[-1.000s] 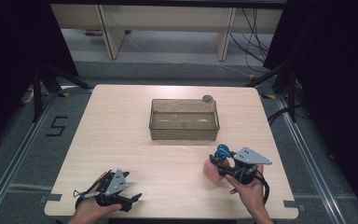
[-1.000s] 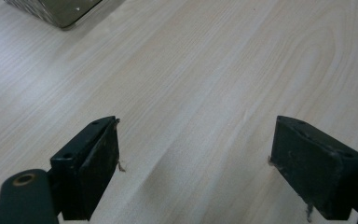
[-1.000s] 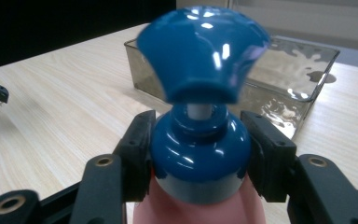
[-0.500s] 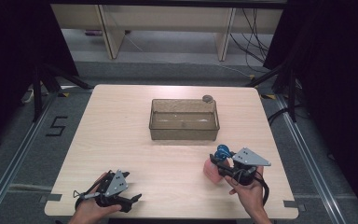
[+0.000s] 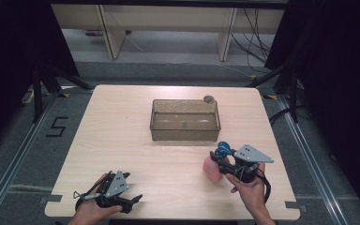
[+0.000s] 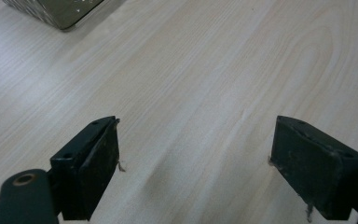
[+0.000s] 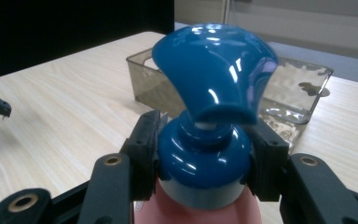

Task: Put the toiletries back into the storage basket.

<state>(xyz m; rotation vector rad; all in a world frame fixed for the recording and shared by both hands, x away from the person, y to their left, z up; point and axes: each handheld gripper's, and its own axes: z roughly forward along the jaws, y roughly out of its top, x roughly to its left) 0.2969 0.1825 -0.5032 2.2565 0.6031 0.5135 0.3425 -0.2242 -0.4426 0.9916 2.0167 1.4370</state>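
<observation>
Here, on one wooden table (image 5: 122,136), the left gripper (image 6: 196,154) rests low at the near left with jaws wide apart on nothing, one clear bin (image 5: 185,120) sits mid-table, and the right gripper (image 7: 205,154) is clamped on one pink bottle's (image 5: 212,168) blue pump (image 7: 212,107) near the right edge.

High view: fixed overhead camera on the person's side, facing forward and down; whole table (image 5: 122,136) in frame, floor beyond.

Left gripper view: rides on the left tool (image 6: 196,149), looks along its spread jaws, close and steep onto bare wood; a corner of the clear bin (image 6: 56,10) sits ahead of the tool, upper left.

Right gripper view: rides on the right tool (image 7: 205,154), low, near-level, very close. The bin (image 7: 303,88) lies ahead; shared by all three views (image 5: 185,121).
</observation>
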